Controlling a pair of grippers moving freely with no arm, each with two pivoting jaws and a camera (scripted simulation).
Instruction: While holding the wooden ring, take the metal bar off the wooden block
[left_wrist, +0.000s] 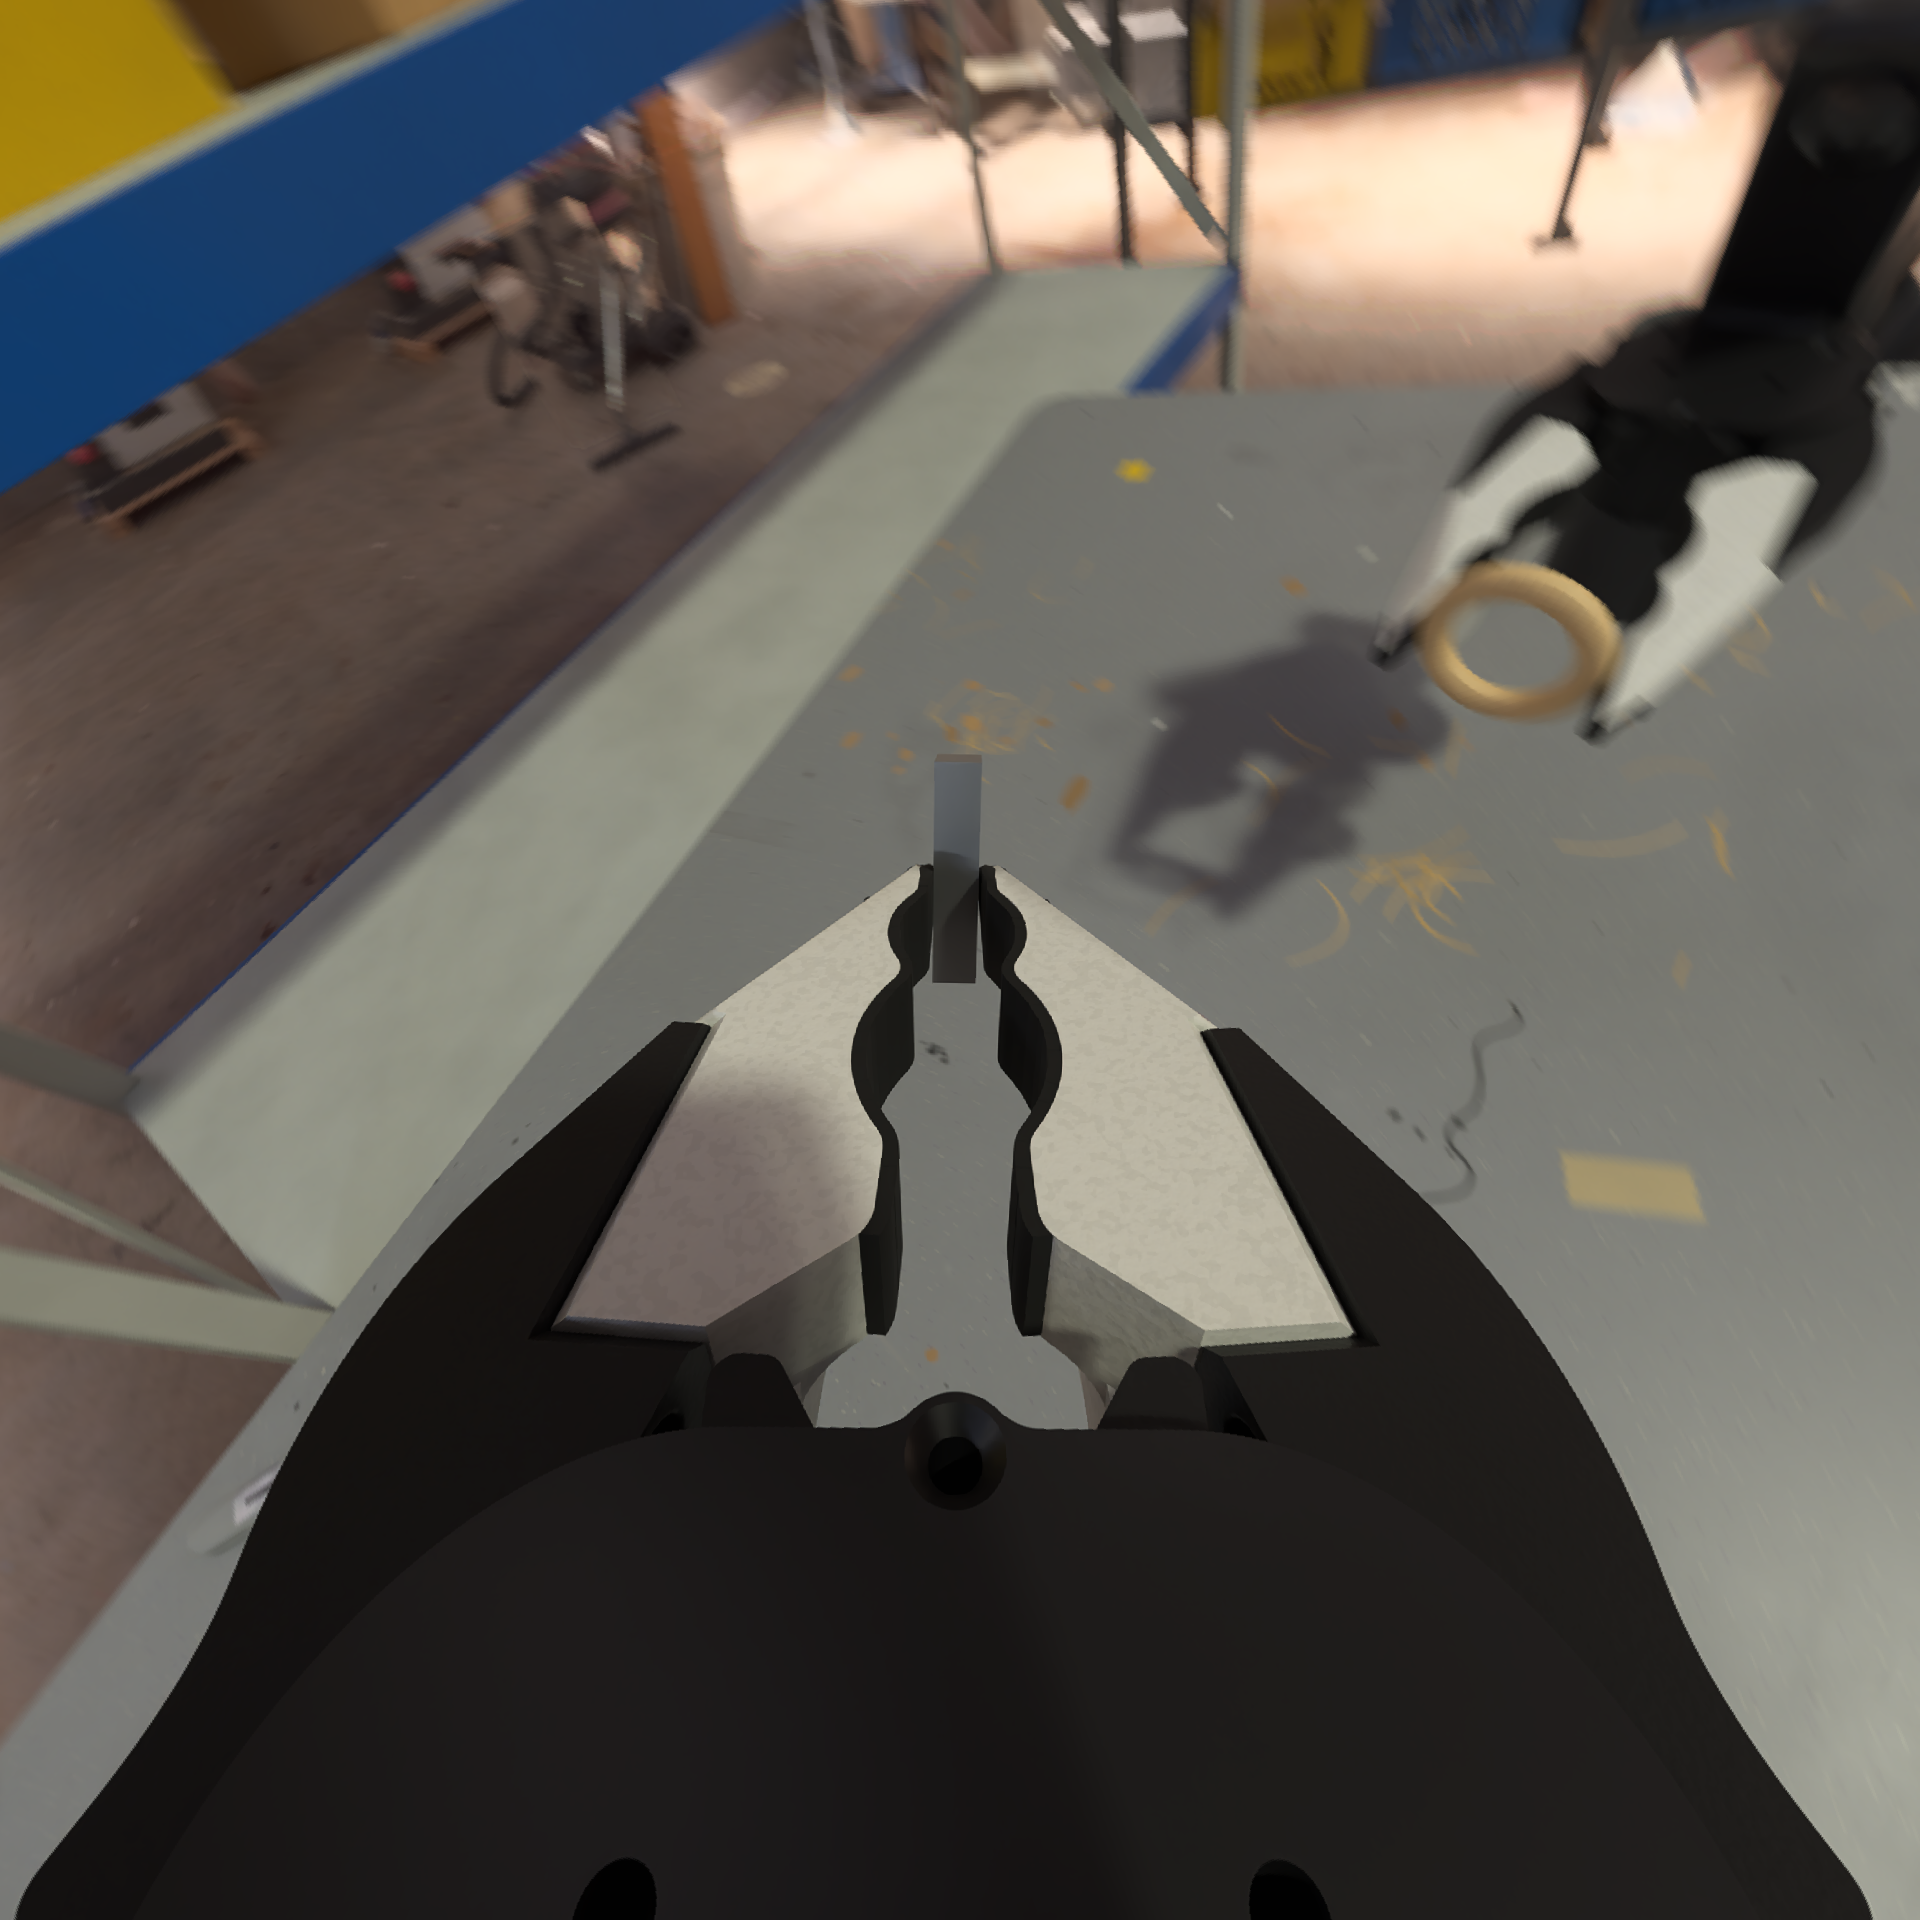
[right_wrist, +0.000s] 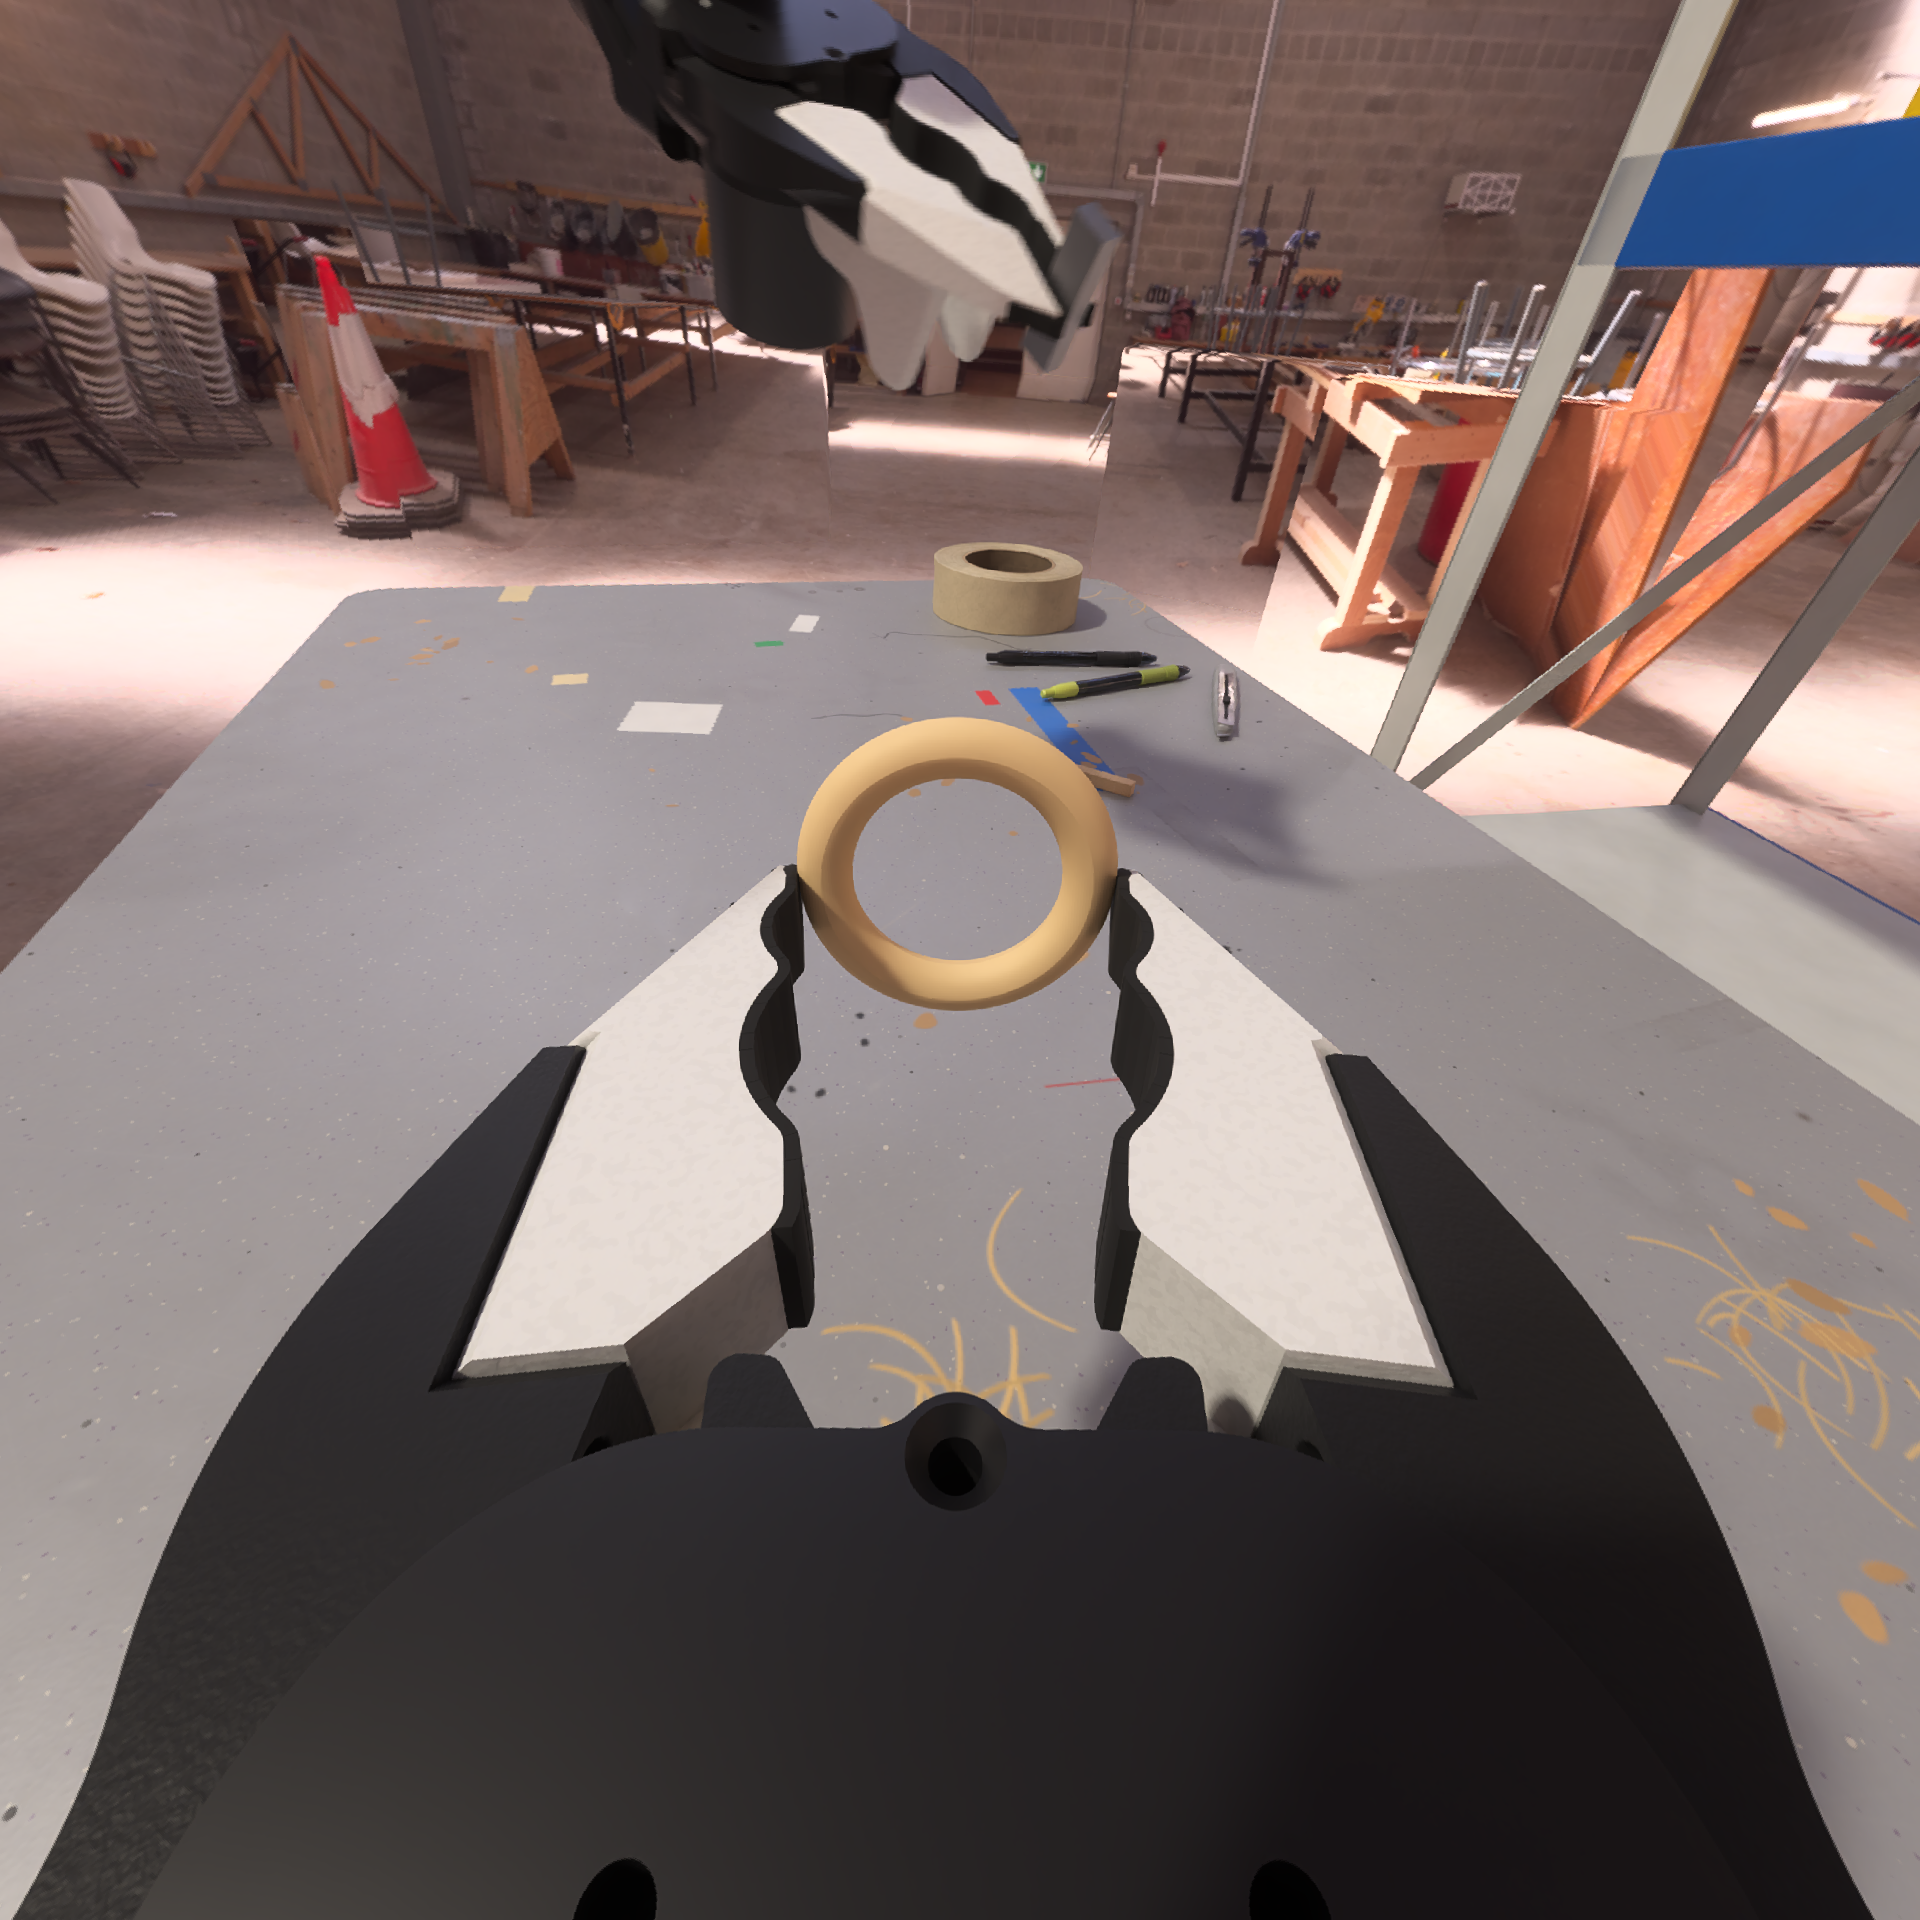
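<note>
The left claw (left_wrist: 958, 878) is pinching the bar (left_wrist: 957, 831) between its fingertips, the dark pads pressed against the bar's two sides. The bar is a flat grey metal strip, standing on end in the grip, with its top poking out beyond the tips and its lower part sitting between the pads. It is held up in the air above the grey worktop (left_wrist: 1351, 1351), close to the worktop's left edge. In the right wrist view the same claw (right_wrist: 1055, 286) hangs high over the far end of the worktop, tilted, with the bar (right_wrist: 1081, 260) caught at its tips. The right claw (right_wrist: 958, 883) is spread about as wide as the ring (right_wrist: 956, 862) and grips it by the outer rim, one pad on each side (the ring's hole faces the camera, so the worktop shows through it). The ring is pale wood, clear of the worktop. From the left wrist view the right claw (left_wrist: 1496, 681) and its ring (left_wrist: 1519, 644) hover over the worktop, well apart from the bar, casting a shadow (left_wrist: 1247, 769) below. At the far end of the worktop lie a tape roll (right_wrist: 1006, 587), a black pen (right_wrist: 1070, 657), a yellow-green pen (right_wrist: 1117, 681) and a small metal tool (right_wrist: 1226, 703). The wooden block cannot be made out in either view.
</note>
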